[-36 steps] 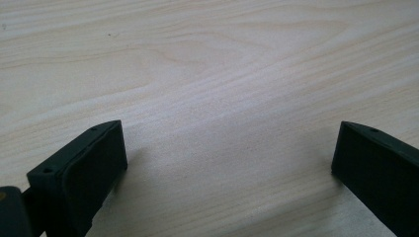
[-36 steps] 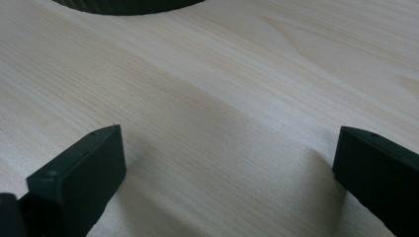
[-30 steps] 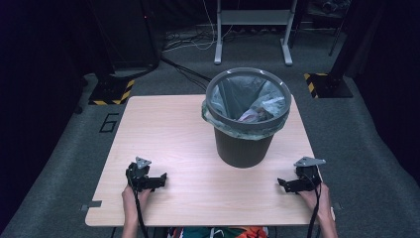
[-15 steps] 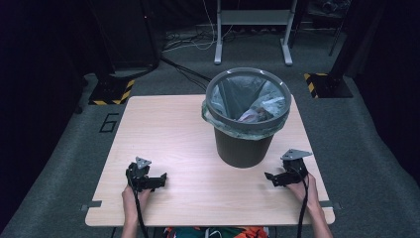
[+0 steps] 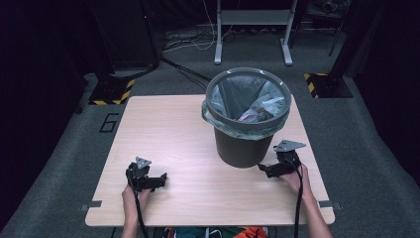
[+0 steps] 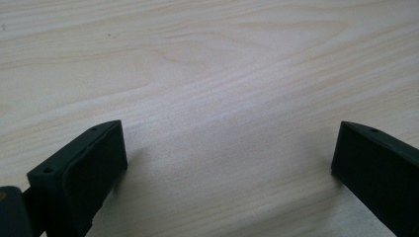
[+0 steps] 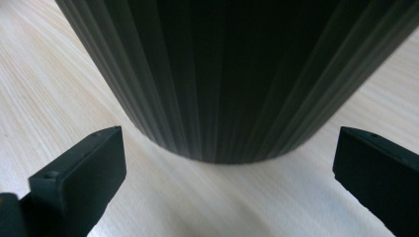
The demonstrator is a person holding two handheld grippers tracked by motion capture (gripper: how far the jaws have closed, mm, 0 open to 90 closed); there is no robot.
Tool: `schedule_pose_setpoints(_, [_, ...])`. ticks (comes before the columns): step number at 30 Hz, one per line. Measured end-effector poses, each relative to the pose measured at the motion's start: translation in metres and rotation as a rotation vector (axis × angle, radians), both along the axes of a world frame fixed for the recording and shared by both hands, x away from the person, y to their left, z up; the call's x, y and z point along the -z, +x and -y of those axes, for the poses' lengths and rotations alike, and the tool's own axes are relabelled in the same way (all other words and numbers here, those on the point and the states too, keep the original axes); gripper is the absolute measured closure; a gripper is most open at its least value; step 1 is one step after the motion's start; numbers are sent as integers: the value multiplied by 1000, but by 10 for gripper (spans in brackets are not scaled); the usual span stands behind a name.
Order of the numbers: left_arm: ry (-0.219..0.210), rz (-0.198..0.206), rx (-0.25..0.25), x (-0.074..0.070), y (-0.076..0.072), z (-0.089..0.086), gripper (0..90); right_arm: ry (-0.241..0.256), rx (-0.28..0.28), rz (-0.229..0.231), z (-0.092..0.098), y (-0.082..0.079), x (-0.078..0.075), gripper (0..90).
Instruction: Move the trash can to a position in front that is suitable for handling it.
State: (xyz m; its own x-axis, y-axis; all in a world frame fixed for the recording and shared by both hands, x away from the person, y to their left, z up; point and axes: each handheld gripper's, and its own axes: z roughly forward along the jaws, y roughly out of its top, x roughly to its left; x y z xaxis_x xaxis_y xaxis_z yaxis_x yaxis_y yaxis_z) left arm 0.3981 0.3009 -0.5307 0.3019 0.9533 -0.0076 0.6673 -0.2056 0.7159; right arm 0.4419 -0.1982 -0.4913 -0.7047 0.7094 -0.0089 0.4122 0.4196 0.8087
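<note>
Right gripper (image 5: 265,169), jaws apart, sitting just beside dark ribbed plastic bin (image 5: 242,148); left gripper (image 5: 159,179) gaping over bare light wooden table (image 5: 168,129).

Left gripper (image 5: 159,179) and right gripper (image 5: 263,169): black bodies, each topped by a grey three-cornered plate and trailing a black cable. Each jaw is a flat black block with small holes along its top edge. Forearms bare.

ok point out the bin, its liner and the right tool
bin (image 5: 240,148), high view, ribbed dark wall
liner (image 5: 233,94), high view, bag inside the rim
right tool (image 5: 263,168), high view, midway between its open tips
</note>
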Motion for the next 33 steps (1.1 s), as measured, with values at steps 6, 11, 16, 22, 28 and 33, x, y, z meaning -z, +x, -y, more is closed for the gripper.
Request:
schedule_pose_setpoints(6, [0, 0, 1, 0, 0, 0, 4, 10, -25, 18, -5, 5, -4, 0])
schedule_pose_setpoints(11, [0, 0, 1, 0, 0, 0, 4, 7, -29, 25, -6, 6, -4, 0])
schedule_pose_setpoints(16, [1, 0, 1, 0, 0, 0, 4, 14, -20, 24, -6, 7, -5, 0])
schedule_pose_setpoints(22, [0, 0, 1, 0, 0, 0, 4, 16, 6, 33, -11, 9, -7, 0])
schedule_pose_setpoints(28, [0, 0, 1, 0, 0, 0, 4, 18, 45, 37, -18, 11, -7, 0])
schedule_pose_setpoints(33, [0, 0, 1, 0, 0, 0, 5, 21, 57, 42, -26, 12, -7, 0])
